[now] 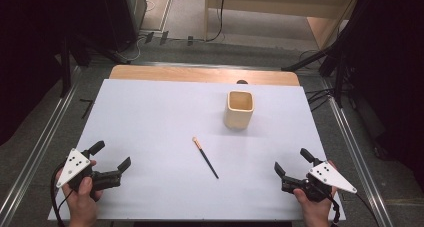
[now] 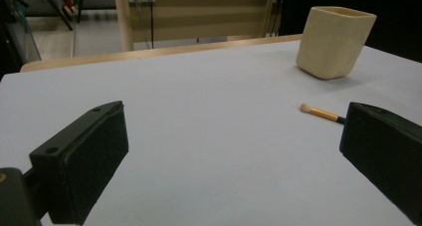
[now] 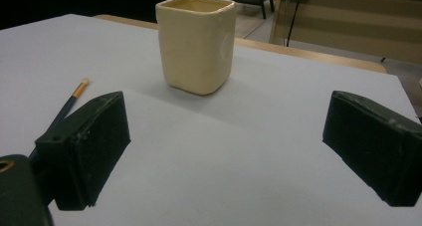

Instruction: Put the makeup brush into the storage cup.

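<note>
A small brush (image 1: 205, 157) with a dark handle, gold ferrule and pale tip lies flat near the middle of the white table sheet (image 1: 150, 117). Behind it to the right stands a cream square cup (image 1: 239, 109), upright and empty as far as I can see. My left gripper (image 1: 111, 155) rests open at the front left, held by a hand, well left of the brush (image 2: 321, 114). My right gripper (image 1: 293, 160) is open at the front right, with the cup (image 3: 196, 44) straight ahead and the brush (image 3: 67, 107) beyond its left jaw. Nothing sits between either pair of jaws.
A wooden table edge (image 1: 200, 74) shows beyond the sheet. Metal rails (image 1: 35, 157) run along both sides of the table. Black stands and cables (image 1: 335, 62) crowd the far right, and a wooden cabinet (image 1: 280, 2) stands behind.
</note>
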Demonstrator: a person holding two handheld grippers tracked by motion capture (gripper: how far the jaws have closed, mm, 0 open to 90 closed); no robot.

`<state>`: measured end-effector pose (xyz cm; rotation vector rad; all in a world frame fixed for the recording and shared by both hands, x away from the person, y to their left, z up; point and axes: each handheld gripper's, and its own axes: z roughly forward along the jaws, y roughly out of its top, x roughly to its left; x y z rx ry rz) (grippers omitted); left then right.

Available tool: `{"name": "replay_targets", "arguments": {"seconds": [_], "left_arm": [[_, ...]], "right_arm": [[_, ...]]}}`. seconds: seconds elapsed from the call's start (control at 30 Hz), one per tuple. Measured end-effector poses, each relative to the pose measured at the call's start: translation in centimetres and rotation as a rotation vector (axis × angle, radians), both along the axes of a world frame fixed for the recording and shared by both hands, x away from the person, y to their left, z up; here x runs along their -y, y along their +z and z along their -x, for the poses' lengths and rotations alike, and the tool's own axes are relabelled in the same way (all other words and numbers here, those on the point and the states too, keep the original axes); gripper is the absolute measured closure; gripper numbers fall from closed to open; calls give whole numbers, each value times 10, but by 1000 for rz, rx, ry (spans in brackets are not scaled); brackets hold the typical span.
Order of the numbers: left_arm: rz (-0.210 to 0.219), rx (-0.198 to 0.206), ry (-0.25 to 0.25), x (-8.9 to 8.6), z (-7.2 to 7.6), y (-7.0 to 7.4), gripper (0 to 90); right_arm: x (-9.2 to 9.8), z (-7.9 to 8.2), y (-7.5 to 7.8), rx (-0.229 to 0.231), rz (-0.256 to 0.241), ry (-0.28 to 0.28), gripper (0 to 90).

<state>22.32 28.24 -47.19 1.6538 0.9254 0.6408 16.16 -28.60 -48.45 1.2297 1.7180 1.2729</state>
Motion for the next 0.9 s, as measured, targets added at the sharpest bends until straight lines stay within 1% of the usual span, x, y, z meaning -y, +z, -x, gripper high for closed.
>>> {"name": "replay_targets", "arguments": {"seconds": [0.27, 0.3, 0.43, 0.47, 0.6, 0.67, 0.73, 0.77, 0.9], "left_arm": [[5, -2, -2, -1, 0, 0, 0], [5, -2, -2, -1, 0, 0, 0], [5, -4, -3, -1, 0, 0, 0], [6, -4, -4, -1, 0, 0, 0], [2, -4, -7, 0, 0, 0, 0], [-1, -4, -8, 1, 0, 0, 0], [-3, -3, -12, 1, 0, 0, 0], [-4, -2, -12, 2, 0, 0, 0], [-6, -4, -19, 3, 0, 0, 0]], "right_arm": [[-1, -1, 5, 11, 5, -5, 58], [-3, -2, 7, 10, -2, 1, 62], [-6, -4, 10, 10, 4, 12, 72], [-10, -6, 13, 2, -1, 25, 80], [-16, -11, 17, -5, -20, 45, 110], [-18, -11, 18, -9, -23, 47, 117], [-26, -16, 21, -12, -20, 66, 137], [-26, -16, 21, -12, -20, 66, 137], [-39, -24, 24, -22, -22, 99, 140]]}}
